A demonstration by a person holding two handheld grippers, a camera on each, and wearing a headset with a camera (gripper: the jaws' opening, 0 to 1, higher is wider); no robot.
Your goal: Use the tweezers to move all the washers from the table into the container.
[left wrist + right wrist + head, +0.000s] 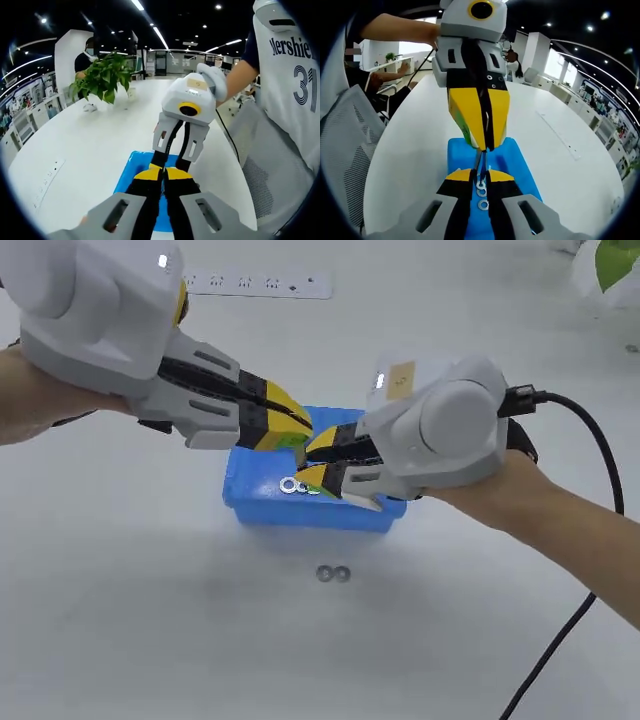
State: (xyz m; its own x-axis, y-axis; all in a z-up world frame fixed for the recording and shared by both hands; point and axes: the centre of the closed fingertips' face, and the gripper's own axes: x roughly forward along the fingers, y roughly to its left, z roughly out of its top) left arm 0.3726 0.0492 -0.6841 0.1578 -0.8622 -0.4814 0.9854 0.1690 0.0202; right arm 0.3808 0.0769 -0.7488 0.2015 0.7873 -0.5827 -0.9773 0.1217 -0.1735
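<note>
A blue container (300, 512) stands mid-table with several washers (293, 485) inside; the same washers (481, 189) show in the right gripper view. Two more washers (333, 573) lie on the table just in front of it. My left gripper (303, 430) comes in from the upper left, shut on thin metal tweezers (481, 159) with a green part. My right gripper (305, 465) meets it tip to tip over the container. Its jaws are closed around the tweezers' prongs, leaving a narrow gap. In the left gripper view my left gripper (163, 175) faces the right one.
A white power strip (255, 284) lies at the table's far edge. A black cable (590, 540) trails from the right gripper toward the near right. A potted plant (102, 75) stands further along the table. People are in the background.
</note>
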